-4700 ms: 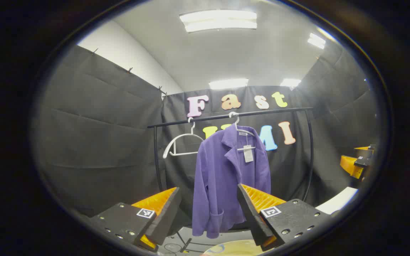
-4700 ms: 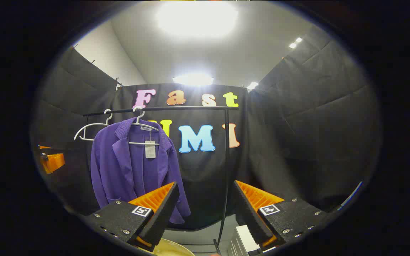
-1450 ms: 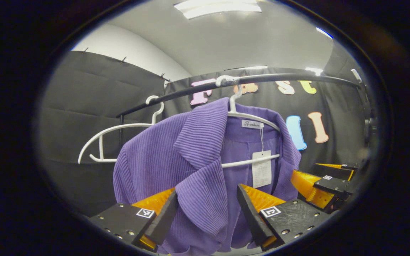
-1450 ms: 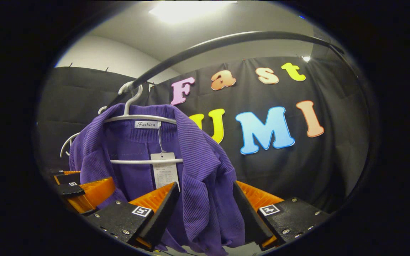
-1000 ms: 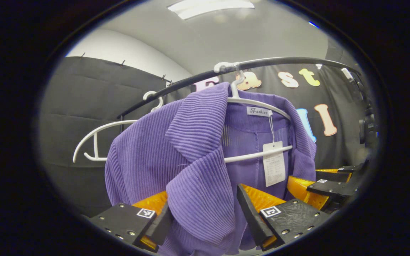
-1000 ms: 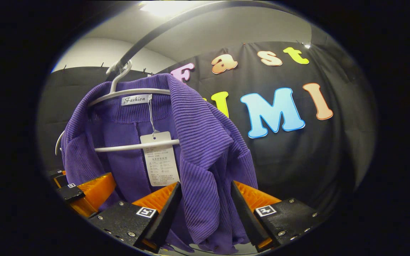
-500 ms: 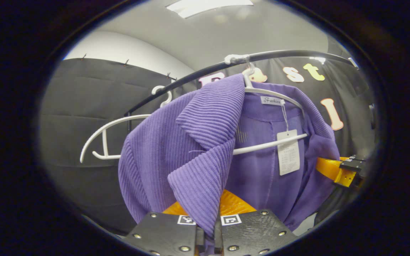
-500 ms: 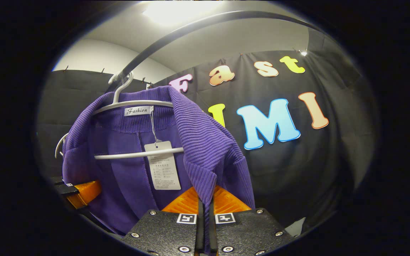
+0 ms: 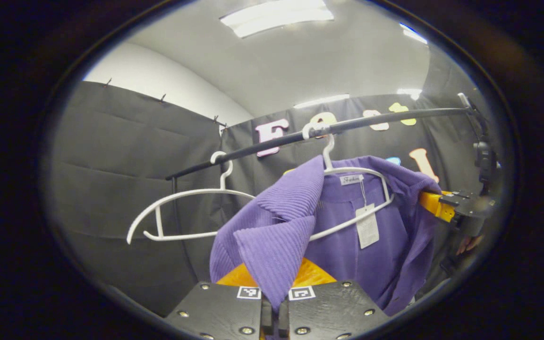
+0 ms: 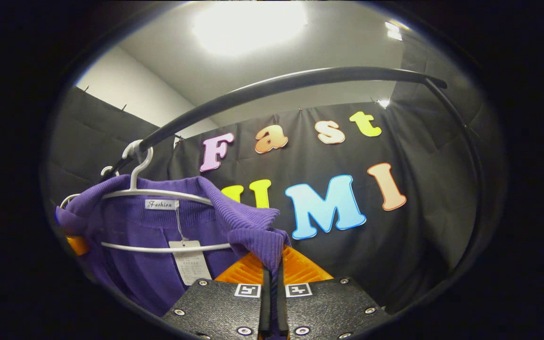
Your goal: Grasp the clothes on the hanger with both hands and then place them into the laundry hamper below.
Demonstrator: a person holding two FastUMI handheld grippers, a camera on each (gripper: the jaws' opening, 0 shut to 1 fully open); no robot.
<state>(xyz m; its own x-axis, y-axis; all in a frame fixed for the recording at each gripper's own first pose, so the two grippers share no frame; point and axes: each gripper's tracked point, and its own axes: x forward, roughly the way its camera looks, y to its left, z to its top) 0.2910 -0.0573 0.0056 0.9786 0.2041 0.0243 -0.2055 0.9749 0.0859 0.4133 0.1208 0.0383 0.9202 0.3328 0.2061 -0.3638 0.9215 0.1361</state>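
You are standing in a recording booth: black cloth walls point(image 9: 125, 156) are enclosing a black metal clothes rail point(image 10: 272, 87) under ceiling light panels point(image 9: 276, 16).

Both tools point(image 9: 274, 311) newly clamped on jacket point(image 9: 276, 236)

You hold a purple ribbed knit jacket point(image 9: 272, 236), soft and matt, with a white paper tag point(image 9: 367, 225). Its white plastic hanger point(image 10: 158, 193) looks smooth, faintly glossy. The black rail point(image 10: 276, 87) reads as smooth metal with a dull sheen. Your gripper fingers point(image 10: 253, 269) show ridged orange plastic on matt black bodies.
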